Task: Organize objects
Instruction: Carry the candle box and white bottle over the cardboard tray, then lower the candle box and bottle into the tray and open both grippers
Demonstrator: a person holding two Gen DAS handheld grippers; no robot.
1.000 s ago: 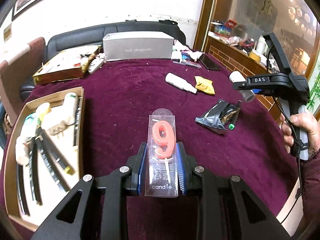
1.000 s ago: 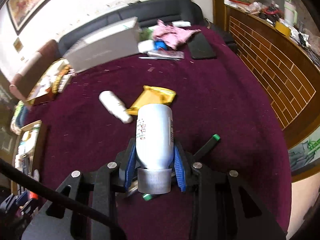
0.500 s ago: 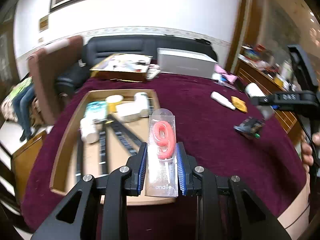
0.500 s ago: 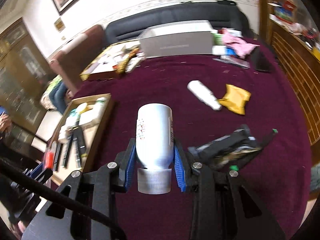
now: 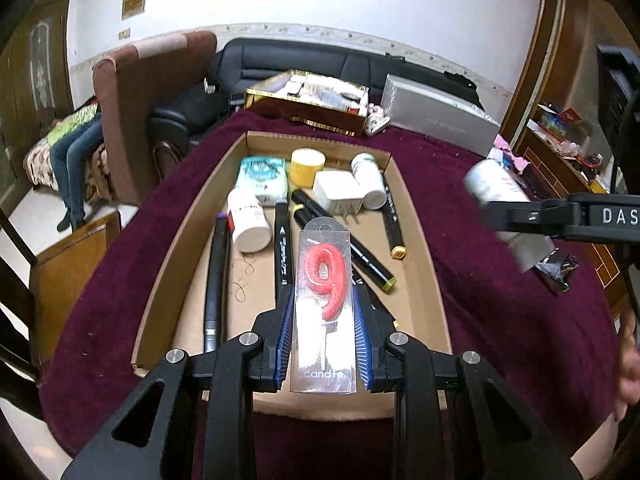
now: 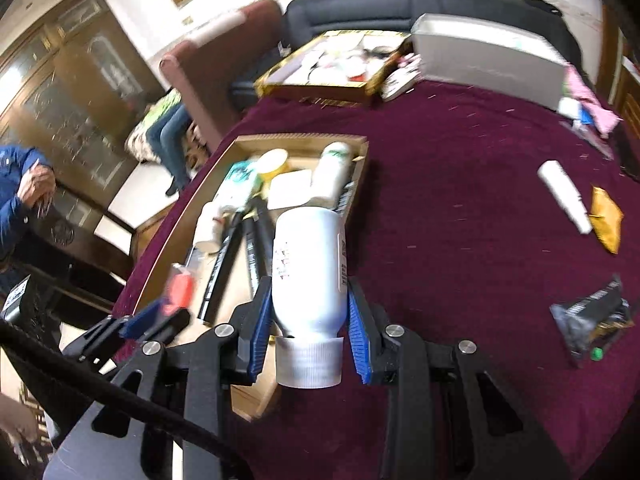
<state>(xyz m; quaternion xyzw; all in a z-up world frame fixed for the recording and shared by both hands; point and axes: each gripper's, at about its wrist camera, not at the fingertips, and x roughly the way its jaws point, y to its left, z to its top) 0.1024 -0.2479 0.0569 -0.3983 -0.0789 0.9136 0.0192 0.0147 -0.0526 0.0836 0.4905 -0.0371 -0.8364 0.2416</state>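
My left gripper [image 5: 323, 312] is shut on a clear pack with a red number-nine candle [image 5: 325, 280], held above the near end of the cardboard tray [image 5: 416, 240]. Inside the tray lie black markers [image 5: 282, 248], white bottles [image 5: 248, 216], a yellow tape roll and a white charger. My right gripper [image 6: 309, 300] is shut on a white bottle [image 6: 308, 264] with its grey cap toward the camera, over the tray's right rim [image 6: 356, 176]. In the left wrist view the right gripper [image 5: 532, 220] with that bottle [image 5: 494, 184] hangs to the tray's right.
On the maroon cloth [image 6: 460, 240] lie a small white bottle [image 6: 564, 196], a yellow packet [image 6: 606, 218] and a black packet [image 6: 592, 320]. A gold box [image 5: 308, 100] and grey box [image 5: 436, 120] stand at the back. A person in blue [image 6: 20, 184] stands left.
Both grippers have swung left across the table to the cardboard tray, each keeping its grip. The candle pack now hangs over the tray; the white bottle is at its right rim.
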